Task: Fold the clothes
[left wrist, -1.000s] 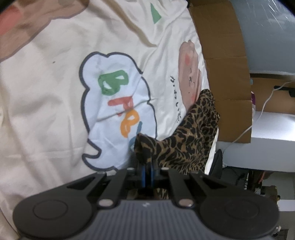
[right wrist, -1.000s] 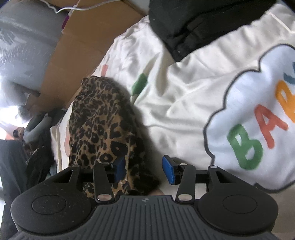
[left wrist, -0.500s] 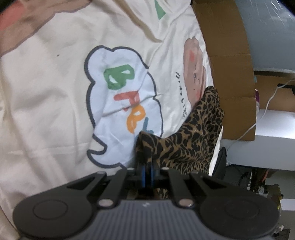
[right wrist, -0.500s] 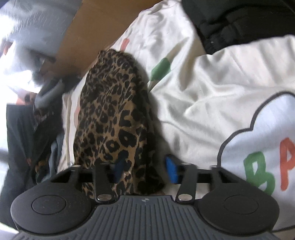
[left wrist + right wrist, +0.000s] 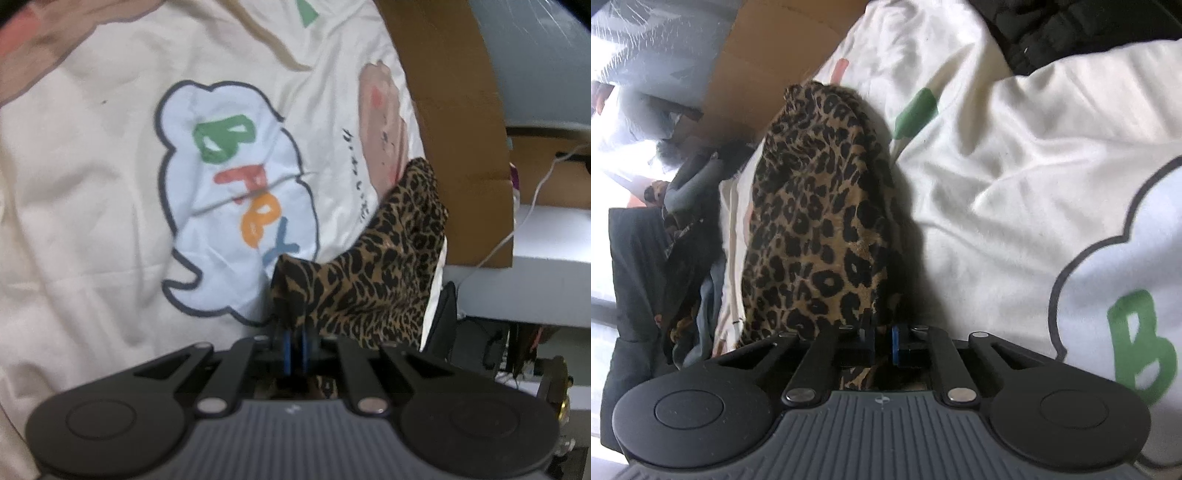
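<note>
A leopard-print garment [image 5: 388, 266] lies bunched on a cream sheet [image 5: 92, 184] printed with a pale cloud and coloured letters. In the left wrist view my left gripper [image 5: 294, 343] is shut on one corner of it, and the cloth rises from the pads toward the right. The right wrist view shows the same garment [image 5: 816, 206] stretching away up the frame. My right gripper [image 5: 882, 339] has its blue pads pinched together on the cloth's near edge. The fabric under both grippers is hidden by their bodies.
A brown cardboard wall [image 5: 454, 92] borders the sheet on the far side, with a white cable [image 5: 532, 210] hanging beyond it. A black garment [image 5: 1071, 29] lies on the cream sheet [image 5: 1015, 166] at the top right. Dark clothes [image 5: 646, 258] are heaped past the sheet's left edge.
The right gripper's jaws have come together from wide apart onto the leopard cloth's near edge, and its view has swung slightly. The left gripper has kept its grip and place.
</note>
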Demonstrator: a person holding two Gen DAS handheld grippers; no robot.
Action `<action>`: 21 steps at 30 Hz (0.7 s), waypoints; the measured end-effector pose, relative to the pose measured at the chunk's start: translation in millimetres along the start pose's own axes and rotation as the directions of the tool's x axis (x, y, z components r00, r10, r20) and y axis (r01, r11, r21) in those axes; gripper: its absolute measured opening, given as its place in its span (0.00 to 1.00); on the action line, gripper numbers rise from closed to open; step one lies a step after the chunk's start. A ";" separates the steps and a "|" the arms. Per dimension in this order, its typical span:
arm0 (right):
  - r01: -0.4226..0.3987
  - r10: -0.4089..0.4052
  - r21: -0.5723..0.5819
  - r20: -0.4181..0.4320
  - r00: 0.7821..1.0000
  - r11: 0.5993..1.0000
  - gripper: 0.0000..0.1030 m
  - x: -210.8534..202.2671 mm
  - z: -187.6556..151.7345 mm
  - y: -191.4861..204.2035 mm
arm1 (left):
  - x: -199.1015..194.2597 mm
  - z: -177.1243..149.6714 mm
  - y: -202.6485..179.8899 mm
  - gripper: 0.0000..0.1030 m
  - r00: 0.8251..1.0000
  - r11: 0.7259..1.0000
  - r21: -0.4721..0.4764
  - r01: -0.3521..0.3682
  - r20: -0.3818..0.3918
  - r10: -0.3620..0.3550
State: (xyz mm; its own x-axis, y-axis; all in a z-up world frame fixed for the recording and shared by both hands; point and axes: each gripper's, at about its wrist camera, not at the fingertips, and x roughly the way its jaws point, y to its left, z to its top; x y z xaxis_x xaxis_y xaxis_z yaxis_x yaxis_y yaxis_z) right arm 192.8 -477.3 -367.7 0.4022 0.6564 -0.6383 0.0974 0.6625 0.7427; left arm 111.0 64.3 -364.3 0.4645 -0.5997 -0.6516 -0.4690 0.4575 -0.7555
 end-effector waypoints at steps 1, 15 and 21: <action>-0.008 0.008 0.007 0.017 1.000 1.000 0.05 -6.9 -2.7 0.8 | -2.0 -1.0 -2.5 0.06 1.000 1.000 0.006 0.005 -0.003 -0.005; -0.070 0.060 0.077 0.120 0.991 0.995 0.05 -69.7 -42.9 23.5 | -42.0 -13.8 -39.2 0.06 0.995 0.993 0.074 0.095 -0.026 -0.093; -0.076 0.061 0.107 0.130 0.990 0.991 0.05 -88.6 -59.7 20.8 | -40.3 -19.9 -29.3 0.06 0.998 0.996 0.070 0.059 -0.041 -0.057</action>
State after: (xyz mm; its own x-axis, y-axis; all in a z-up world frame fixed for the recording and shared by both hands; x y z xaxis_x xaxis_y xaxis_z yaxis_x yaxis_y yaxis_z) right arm 104.8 -500.1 -307.8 0.5227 0.6431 -0.5596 0.1634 0.5687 0.8061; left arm 91.1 62.0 -314.6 0.4592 -0.6511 -0.6044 -0.3870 0.4658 -0.7958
